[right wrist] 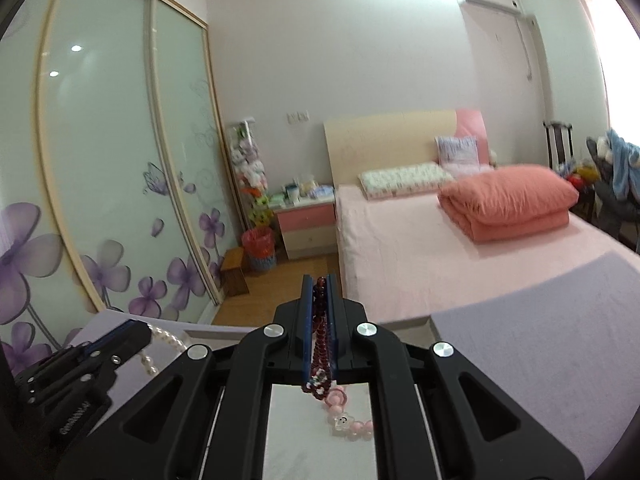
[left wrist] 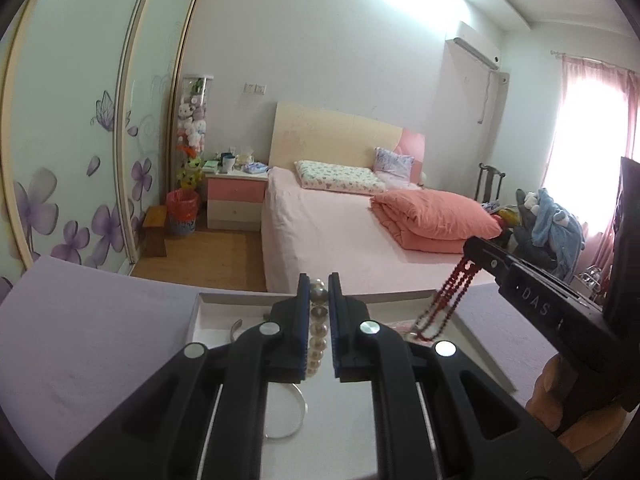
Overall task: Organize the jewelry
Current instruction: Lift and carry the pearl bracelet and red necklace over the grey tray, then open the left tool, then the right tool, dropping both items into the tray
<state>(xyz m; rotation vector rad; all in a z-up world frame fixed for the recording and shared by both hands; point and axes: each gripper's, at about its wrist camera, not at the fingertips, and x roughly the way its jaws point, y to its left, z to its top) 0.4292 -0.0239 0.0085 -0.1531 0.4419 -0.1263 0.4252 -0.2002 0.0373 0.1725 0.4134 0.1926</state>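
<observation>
Bedroom setting: work takes place over a lavender-covered surface carrying a shallow white tray. Pearl strand runs lengthwise between the blue pads of the left gripper, which is clamped on it; the strand trails back toward the camera above the tray. Dark red bead strand is pinched the same way in the right gripper, jaws closed on it, with loops hanging below the fingertips in the left wrist view. Inside the tray lie a thin silver bangle beneath the left gripper, an open metal cuff nearer the far wall of the tray, and a pink bead bracelet with a clear flower charm beneath the right gripper. A hand grips the right tool's handle at the frame edge. Beyond the surface: pink bed, folded coral quilt, pink nightstand, red waste basket, and floral sliding wardrobe doors.
</observation>
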